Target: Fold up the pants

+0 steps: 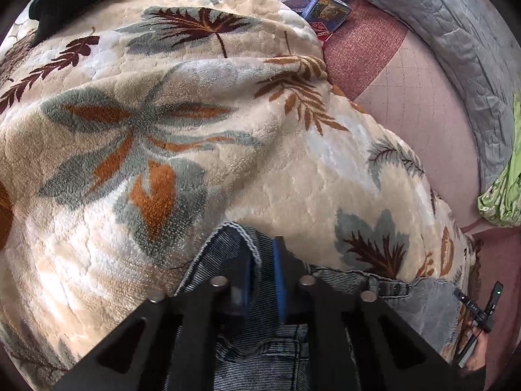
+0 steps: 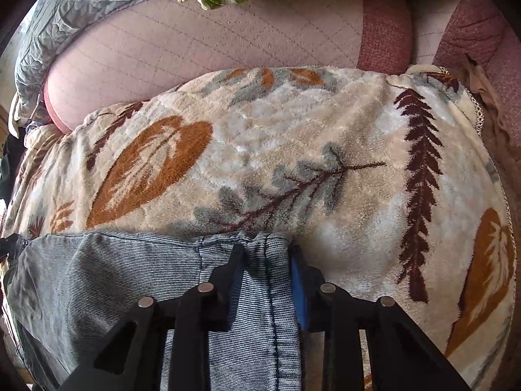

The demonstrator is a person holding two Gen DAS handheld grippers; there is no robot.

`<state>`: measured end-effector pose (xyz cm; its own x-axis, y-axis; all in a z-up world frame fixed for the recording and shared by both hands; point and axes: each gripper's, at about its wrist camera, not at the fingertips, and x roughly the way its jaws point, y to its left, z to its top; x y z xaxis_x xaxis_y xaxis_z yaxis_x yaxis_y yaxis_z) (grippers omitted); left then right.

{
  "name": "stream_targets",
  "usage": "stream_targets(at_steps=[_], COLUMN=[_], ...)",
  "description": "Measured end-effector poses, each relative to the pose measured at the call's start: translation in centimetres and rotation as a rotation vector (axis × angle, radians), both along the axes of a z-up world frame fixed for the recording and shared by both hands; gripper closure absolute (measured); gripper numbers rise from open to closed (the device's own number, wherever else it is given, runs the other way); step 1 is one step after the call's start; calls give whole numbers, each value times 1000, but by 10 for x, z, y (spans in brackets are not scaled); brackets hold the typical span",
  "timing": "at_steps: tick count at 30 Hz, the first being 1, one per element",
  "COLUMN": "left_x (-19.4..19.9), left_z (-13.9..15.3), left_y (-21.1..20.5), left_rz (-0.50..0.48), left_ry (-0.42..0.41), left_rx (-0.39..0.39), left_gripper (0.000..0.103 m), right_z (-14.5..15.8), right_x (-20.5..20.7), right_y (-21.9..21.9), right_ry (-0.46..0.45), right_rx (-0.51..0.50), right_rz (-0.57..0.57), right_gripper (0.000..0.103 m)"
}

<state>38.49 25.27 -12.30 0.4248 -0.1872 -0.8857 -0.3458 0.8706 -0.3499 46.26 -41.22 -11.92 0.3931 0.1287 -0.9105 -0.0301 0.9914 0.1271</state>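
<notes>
Folding barely begun: the pants (image 1: 260, 352) lie on the leaf-patterned blanket (image 1: 162, 130), the left gripper (image 1: 262, 267) clamped on one denim edge and the right gripper (image 2: 267, 260) pinching another, with open blanket ahead and a quilted mattress (image 2: 195, 52) beyond.

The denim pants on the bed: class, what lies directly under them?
Under the pants lies a plush leaf-print blanket, which spreads past them on every visible side. Beyond it shows a pink quilted cover. What sits under the blanket is hidden.
</notes>
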Motion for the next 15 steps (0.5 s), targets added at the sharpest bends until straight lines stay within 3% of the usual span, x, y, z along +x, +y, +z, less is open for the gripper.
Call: stream_targets(at_steps=[6, 14, 15], left_x=[-9, -59, -70], left_z=[12, 81, 90], left_y=[6, 10, 10], left_rz=[18, -3, -4], left_ry=[-47, -218, -236], left_rx=[6, -4, -6], left_gripper=[100, 100, 100], right_z=[16, 85, 97], right_x=[-11, -66, -78], right_y=[2, -7, -9], right_ry=[-49, -205, -231], right_rx=[-13, 45, 50], right_rz=[-15, -38, -41], right_gripper=[86, 86, 91])
